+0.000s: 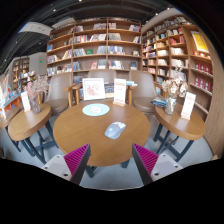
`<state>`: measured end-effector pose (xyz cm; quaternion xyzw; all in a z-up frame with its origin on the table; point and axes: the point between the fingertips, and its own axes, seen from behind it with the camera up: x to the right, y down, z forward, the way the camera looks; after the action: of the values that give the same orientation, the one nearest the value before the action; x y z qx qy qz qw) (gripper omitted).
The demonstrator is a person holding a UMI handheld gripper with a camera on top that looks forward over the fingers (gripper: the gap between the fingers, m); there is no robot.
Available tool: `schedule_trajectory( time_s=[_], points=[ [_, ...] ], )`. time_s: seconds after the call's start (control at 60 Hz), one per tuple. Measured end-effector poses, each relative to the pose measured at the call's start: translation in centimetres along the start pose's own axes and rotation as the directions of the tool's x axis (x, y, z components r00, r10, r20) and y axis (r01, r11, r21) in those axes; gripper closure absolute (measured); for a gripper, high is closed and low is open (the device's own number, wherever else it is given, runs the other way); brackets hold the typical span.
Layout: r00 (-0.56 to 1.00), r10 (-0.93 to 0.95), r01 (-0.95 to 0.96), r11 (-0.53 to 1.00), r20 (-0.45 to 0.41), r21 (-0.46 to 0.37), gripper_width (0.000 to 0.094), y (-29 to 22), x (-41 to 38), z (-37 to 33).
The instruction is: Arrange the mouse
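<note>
One mouse (115,130) mid-table (70,135), jaws apart, clear.

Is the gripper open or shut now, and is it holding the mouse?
Open and empty. The gripper has a wide gap between its fingers, and the mouse lies flat on the round table just ahead of them, untouched.

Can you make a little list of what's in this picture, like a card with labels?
place: room with bookshelves
table: round, wooden
mouse: grey, on the table, beyond the fingers
mat: round, pale, behind the mouse
signs: two upright cards at the table's far edge
gripper: open, holding nothing
</note>
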<state>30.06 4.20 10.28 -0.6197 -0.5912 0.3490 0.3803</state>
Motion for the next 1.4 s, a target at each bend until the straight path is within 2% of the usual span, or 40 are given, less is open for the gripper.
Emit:
schedule_trajectory(
  time_s=[0.117,0.533,0.65,1.017,1.067,1.4],
  points=[
    [1.0,-0.001,0.001,1.0,-0.007,-0.005,0.008,0.0,0.4,0.3],
    [1.0,0.001,0.0,0.999,0.026,-0.037,0.0081,1.1,0.0,9.6],
    [1.0,-0.006,0.007,0.999,0.005,-0.047,0.0083,1.2,0.3,12.3],
    [1.0,0.018,-0.017,0.987,0.005,-0.159,0.0082,2.9,0.2,19.8],
    [1.0,0.013,-0.012,0.989,0.003,-0.145,0.008,2.4,0.3,20.6],
    [1.0,0.016,-0.014,0.983,0.008,-0.183,0.0079,0.2,0.1,25.2]
  ],
)
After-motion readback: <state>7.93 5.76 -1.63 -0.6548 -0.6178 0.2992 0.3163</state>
